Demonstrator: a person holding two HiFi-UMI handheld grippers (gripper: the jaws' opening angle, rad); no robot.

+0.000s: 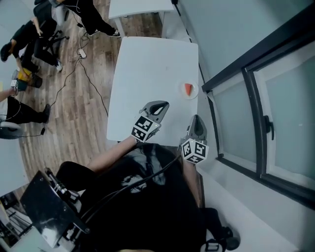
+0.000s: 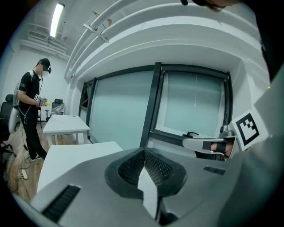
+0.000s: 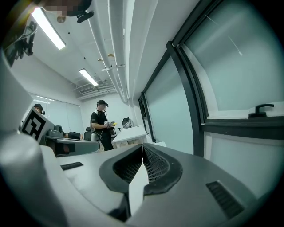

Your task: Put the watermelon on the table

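A red watermelon slice (image 1: 189,89) lies on a small white plate (image 1: 183,93) near the right edge of the white table (image 1: 142,78). My left gripper (image 1: 158,105) hovers over the table's near part, below and left of the plate, its jaws shut with nothing between them. My right gripper (image 1: 197,119) is held off the table's near right corner, also shut and empty. In the left gripper view the closed left gripper (image 2: 143,165) points toward the window, and the right gripper (image 2: 208,144) shows at the right. The right gripper view shows the pads (image 3: 153,166) pressed together.
A dark-framed window (image 1: 256,103) and white sill run along the right of the table. Another white table (image 1: 140,7) stands beyond. People (image 1: 27,39) and cables (image 1: 81,69) occupy the wooden floor at left. A person (image 3: 103,124) stands by the far table.
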